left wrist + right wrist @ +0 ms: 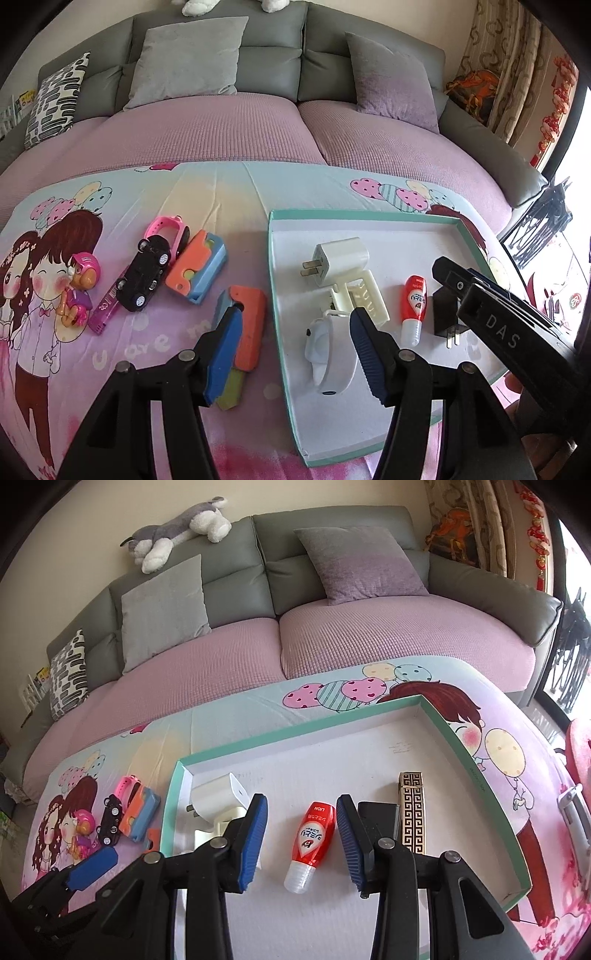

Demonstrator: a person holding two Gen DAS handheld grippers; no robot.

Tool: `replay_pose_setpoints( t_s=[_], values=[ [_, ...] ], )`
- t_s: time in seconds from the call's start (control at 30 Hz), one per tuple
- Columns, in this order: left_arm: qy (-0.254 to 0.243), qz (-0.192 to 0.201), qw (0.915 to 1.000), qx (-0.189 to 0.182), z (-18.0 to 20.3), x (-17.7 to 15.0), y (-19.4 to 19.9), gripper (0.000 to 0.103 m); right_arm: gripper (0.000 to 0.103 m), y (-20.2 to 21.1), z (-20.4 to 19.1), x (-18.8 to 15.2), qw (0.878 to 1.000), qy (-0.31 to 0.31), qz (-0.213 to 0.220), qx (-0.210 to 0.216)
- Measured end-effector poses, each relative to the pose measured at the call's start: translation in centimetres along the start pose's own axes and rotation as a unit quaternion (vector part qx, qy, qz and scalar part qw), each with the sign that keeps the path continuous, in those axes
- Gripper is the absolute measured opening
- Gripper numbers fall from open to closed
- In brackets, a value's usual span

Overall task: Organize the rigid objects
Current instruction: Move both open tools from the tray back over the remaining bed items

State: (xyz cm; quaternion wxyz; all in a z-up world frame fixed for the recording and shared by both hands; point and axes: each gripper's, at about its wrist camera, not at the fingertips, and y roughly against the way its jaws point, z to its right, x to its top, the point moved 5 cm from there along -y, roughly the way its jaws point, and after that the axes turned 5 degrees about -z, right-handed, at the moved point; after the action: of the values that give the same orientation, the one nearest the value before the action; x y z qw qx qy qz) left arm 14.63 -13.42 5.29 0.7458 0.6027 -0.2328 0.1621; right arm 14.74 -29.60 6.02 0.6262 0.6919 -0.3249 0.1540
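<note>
A white tray with a teal rim (275, 295) (295, 734) lies on the cartoon-print cloth. In it are a white charger (340, 258) (218, 794), a cream clip piece (364, 295), a white round device (328, 354), a red bottle (415, 299) (312, 830), a black adapter (445, 310) (380, 819) and a patterned gold box (412, 812). My left gripper (294, 312) is open above the tray's left rim, the round device below its right finger. My right gripper (302, 798) is open over the red bottle, its pads clear of it.
Left of the tray lie an orange and blue toy (251, 328), a second orange-blue toy (197, 266), a black toy car (146, 273), a pink watch (166, 225), a pink-helmet figure (79, 284) and a purple box (107, 306). A sofa with cushions (192, 59) stands behind.
</note>
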Motion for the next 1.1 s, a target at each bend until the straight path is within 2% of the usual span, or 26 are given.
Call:
replay_pose_setpoints(
  t_s=[0.23,0.3,0.33,0.37,0.43,0.57,0.67,0.9,0.97,1.03,1.1],
  values=[
    [0.048,0.012,0.9981,0.038,-3.3,0.3,0.5,0.062,0.043,-0.6,-0.2,-0.2,1.0,0.007,-0.01,-0.004],
    [0.061,0.017,0.9969,0.047,-4.2,0.4,0.6,0.062,0.05,-0.9,-0.4,-0.3,1.0,0.012,-0.013,-0.01],
    [0.066,0.019,0.9965,0.049,-4.5,0.4,0.7,0.063,0.059,-1.0,-0.4,-0.3,1.0,0.014,-0.014,-0.013],
    [0.071,0.022,0.9958,0.053,-4.9,0.4,0.7,0.065,0.063,-1.0,-0.4,-0.3,1.0,0.014,-0.013,-0.013],
    [0.083,0.026,0.9941,0.065,-5.7,0.5,0.8,0.091,0.067,-1.0,-0.3,-0.3,1.0,0.011,-0.01,-0.009],
    [0.108,0.033,0.9904,0.081,-7.2,0.5,1.1,0.093,0.09,-1.1,-0.1,-0.2,1.0,0.005,-0.008,-0.006],
    [0.128,0.03,0.9877,0.084,-8.2,0.2,1.0,0.093,0.103,-1.1,-0.1,-0.2,1.0,0.003,-0.007,-0.006],
    [0.147,0.038,0.9833,0.099,-9.5,0.0,1.1,0.093,0.103,-1.0,0.4,-0.1,1.0,-0.017,0.0,-0.007],
    [0.151,0.046,0.9822,0.103,-9.9,0.0,1.3,0.094,0.103,-1.0,0.9,0.0,1.0,-0.03,0.001,-0.006],
    [0.154,0.055,0.9807,0.107,-10.3,0.1,1.6,0.1,0.103,-0.9,1.3,0.0,0.999,-0.043,0.001,-0.004],
    [0.158,0.06,0.9795,0.11,-10.8,0.1,1.9,0.1,0.103,-0.8,1.5,0.1,0.999,-0.054,0.003,-0.001]
  ],
)
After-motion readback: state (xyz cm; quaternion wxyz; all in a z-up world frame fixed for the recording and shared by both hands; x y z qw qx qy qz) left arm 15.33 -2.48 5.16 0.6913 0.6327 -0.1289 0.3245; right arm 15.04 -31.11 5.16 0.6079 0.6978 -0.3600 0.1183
